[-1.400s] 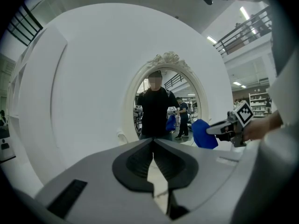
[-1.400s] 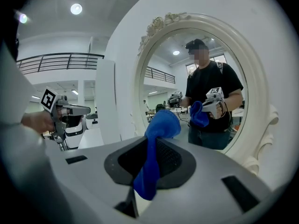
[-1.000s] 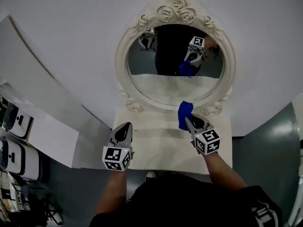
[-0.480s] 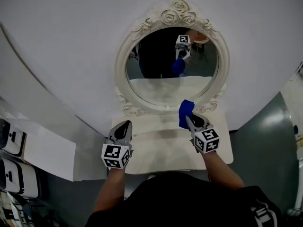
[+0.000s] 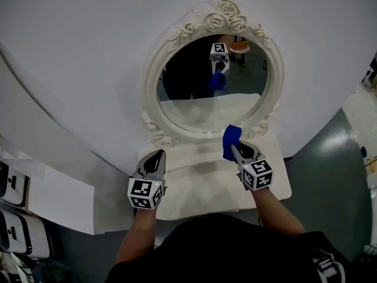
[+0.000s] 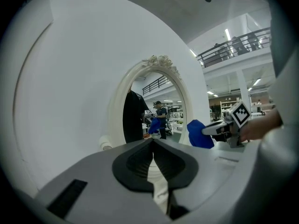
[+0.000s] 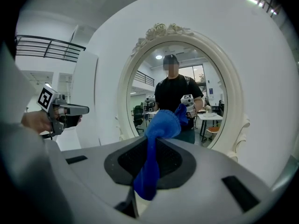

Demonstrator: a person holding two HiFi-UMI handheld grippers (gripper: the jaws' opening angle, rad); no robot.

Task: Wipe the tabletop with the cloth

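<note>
White wall (image 5: 88,52) curves behind a small pale surface (image 5: 200,184), and an oval mirror (image 5: 212,93) stands at the far edge of that surface. Its cream frame (image 5: 154,78) is topped with carved roses (image 5: 224,13). Grey-green floor (image 5: 330,158) shows to the right of the surface, and a white panel (image 5: 59,199) lies off to the left.

The right hand-held gripper (image 5: 234,148) is over the far right part of the surface. It is pinching the blue cloth (image 5: 231,139) between its jaws. In the right gripper view (image 7: 150,146) the cloth (image 7: 161,122) runs up through the dark pads and bunches above the tips. The bunched end lies just in front of the scrollwork at the lower right of the frame. Whether the cloth touches the surface cannot be told.

The left hand-held gripper (image 5: 158,153) is over the near left edge of the surface, well apart from the cloth. Its jaws are pressed together at the tips with nothing between them, as the left gripper view (image 6: 153,142) shows. That view also catches the cloth (image 6: 200,134) to its right, with the mirror beyond.

The glass reflects a person in dark clothing, the cloth and a marker cube. Nothing stands between either gripper and the surface.
</note>
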